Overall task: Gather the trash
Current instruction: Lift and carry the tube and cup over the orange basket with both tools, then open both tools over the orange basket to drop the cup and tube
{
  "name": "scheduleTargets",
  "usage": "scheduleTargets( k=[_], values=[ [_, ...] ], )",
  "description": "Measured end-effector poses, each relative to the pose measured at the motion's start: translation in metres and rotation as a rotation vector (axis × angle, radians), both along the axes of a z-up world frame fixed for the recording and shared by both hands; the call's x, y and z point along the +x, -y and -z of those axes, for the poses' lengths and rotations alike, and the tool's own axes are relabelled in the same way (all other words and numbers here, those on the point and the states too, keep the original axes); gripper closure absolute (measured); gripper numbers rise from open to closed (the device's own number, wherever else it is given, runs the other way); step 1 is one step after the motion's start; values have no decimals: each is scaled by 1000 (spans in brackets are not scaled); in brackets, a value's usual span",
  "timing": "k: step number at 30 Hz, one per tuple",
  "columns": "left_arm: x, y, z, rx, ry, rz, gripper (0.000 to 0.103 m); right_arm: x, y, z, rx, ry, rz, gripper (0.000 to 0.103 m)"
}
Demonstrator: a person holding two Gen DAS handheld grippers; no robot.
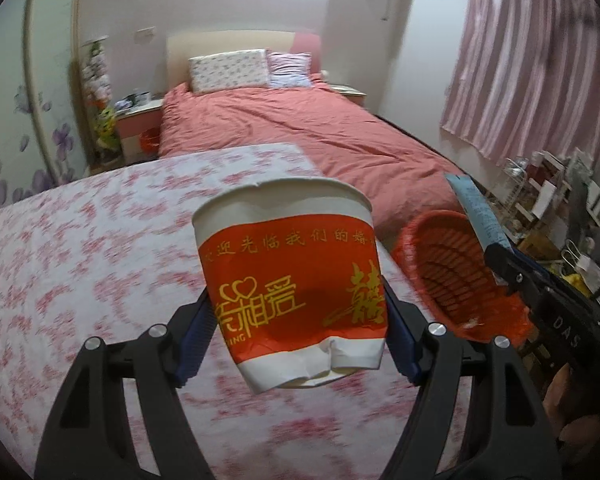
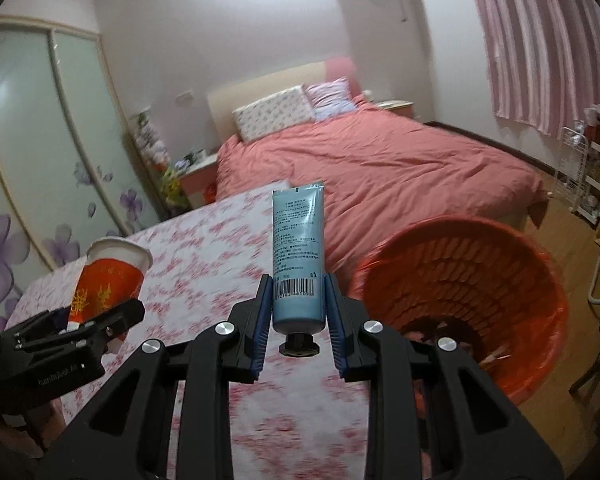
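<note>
- The left gripper (image 1: 298,320) pinched a crumpled red-and-white paper cup (image 1: 288,276) by its lower body, rim up and tilted, held in the air above the floral tablecloth (image 1: 100,240).
- The right gripper (image 2: 298,312) clamped a pale blue tube (image 2: 298,248) near its black cap, cap end toward the camera and crimped end up.
- The red basket (image 2: 460,280) stood off the table's edge, just right of the tube and further right of the cup; some scraps seemed to lie at its bottom.
- Judged step: both pieces were lifted and in carriage toward the basket, neither yet over its mouth.
- The next move likely called for swinging each load right over the basket rim, then spreading the fingers; the tube was nearer, so it should go first.
- The bed (image 1: 300,128) lay beyond the basket.
</note>
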State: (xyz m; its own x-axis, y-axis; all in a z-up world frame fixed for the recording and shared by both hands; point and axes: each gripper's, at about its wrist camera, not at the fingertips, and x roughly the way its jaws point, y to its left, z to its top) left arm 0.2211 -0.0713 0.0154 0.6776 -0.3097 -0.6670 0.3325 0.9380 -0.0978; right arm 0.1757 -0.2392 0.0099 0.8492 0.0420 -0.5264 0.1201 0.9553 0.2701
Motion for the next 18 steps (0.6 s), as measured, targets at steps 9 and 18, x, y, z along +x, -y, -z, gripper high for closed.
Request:
scheduleTargets(
  k=[9,18],
  values=[
    [0,86,2,-7,-11,164,31,-13,62,1,24,29,131,77],
    [13,165,17,-35,-61,287,30,-10,104,13,57,20,205,76]
  ],
)
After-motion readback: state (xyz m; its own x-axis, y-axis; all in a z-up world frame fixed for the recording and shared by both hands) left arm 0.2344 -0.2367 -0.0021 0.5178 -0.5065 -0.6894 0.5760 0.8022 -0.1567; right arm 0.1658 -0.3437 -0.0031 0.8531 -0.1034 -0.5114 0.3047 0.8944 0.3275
